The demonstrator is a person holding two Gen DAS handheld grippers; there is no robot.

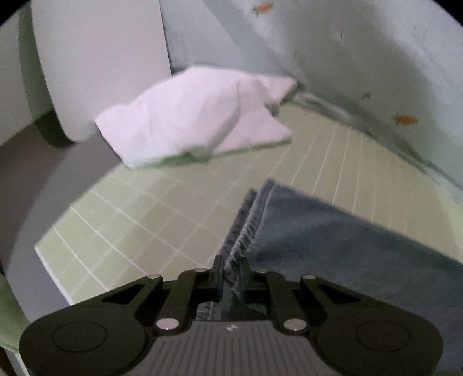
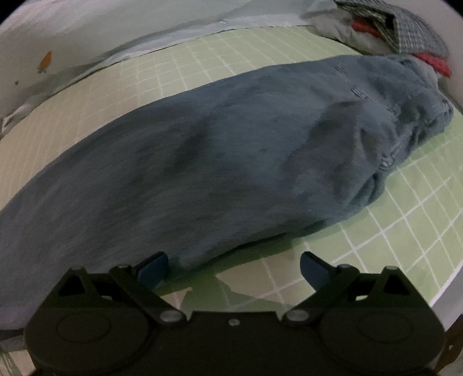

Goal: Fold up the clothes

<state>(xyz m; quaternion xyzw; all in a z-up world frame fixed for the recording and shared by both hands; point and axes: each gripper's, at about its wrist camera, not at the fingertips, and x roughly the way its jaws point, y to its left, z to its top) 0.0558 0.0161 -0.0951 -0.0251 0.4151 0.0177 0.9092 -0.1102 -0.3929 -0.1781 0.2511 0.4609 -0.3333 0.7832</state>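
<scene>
Left wrist view: the left gripper (image 1: 231,270) is clamping the hem of the jeans (image 1: 332,231), which are lying lengthwise on the green grid mat (image 1: 139,225). The right gripper (image 2: 233,264) is standing spread beside the fabric. Denim is likely handling heavy and limp; grip the seamed hems.

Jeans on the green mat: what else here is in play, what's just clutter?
In play: jeans, left gripper shut on their hem, right gripper open beside them, green mat.
Clutter: folded white cloth, checked garment, red item.
</scene>
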